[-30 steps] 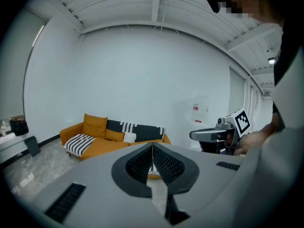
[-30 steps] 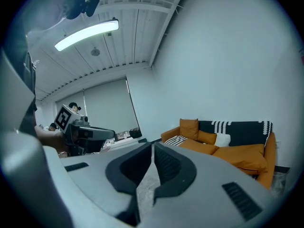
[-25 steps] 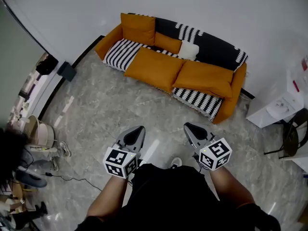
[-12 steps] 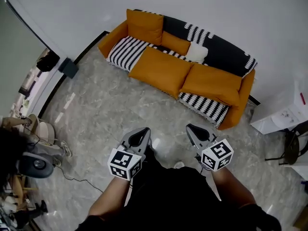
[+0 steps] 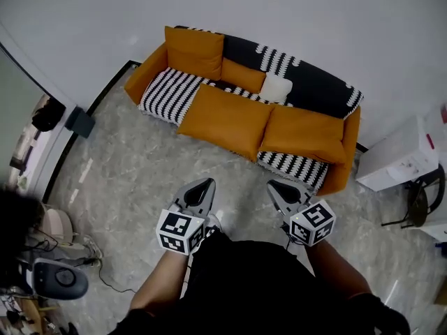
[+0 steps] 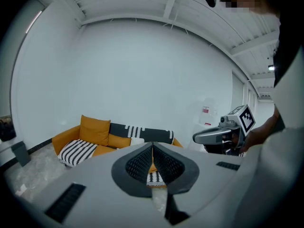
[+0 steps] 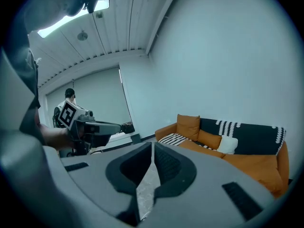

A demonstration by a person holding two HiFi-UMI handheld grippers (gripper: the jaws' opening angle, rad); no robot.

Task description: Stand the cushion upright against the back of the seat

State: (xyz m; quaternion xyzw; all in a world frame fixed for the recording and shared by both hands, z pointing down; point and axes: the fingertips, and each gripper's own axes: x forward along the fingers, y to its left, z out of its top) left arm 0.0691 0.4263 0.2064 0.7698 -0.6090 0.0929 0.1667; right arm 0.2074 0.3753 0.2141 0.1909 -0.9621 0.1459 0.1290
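An orange sofa (image 5: 147,72) with a black-and-white striped throw stands against the white wall. Two large orange cushions lie flat on its seat, one at the left (image 5: 225,119) and one at the right (image 5: 302,132). A big orange cushion (image 5: 194,51), a smaller orange one (image 5: 243,75) and a small white one (image 5: 276,88) lean on the back. My left gripper (image 5: 207,182) and right gripper (image 5: 274,184) hover over the floor in front of the sofa, both shut and empty. The sofa (image 6: 114,139) lies ahead of the left gripper (image 6: 152,144). The right gripper (image 7: 153,144) also faces the sofa (image 7: 228,146).
A white cabinet (image 5: 401,155) and a black chair (image 5: 422,201) stand right of the sofa. A small black box (image 5: 80,122) sits by the left wall. A round grey device (image 5: 59,279), a cable and clutter lie at the lower left. Marbled grey floor (image 5: 140,173) stretches between me and the sofa.
The sofa has come closer and sits more centrally in the head view as I walk toward it. Both grippers travel along, still shut and side by side.
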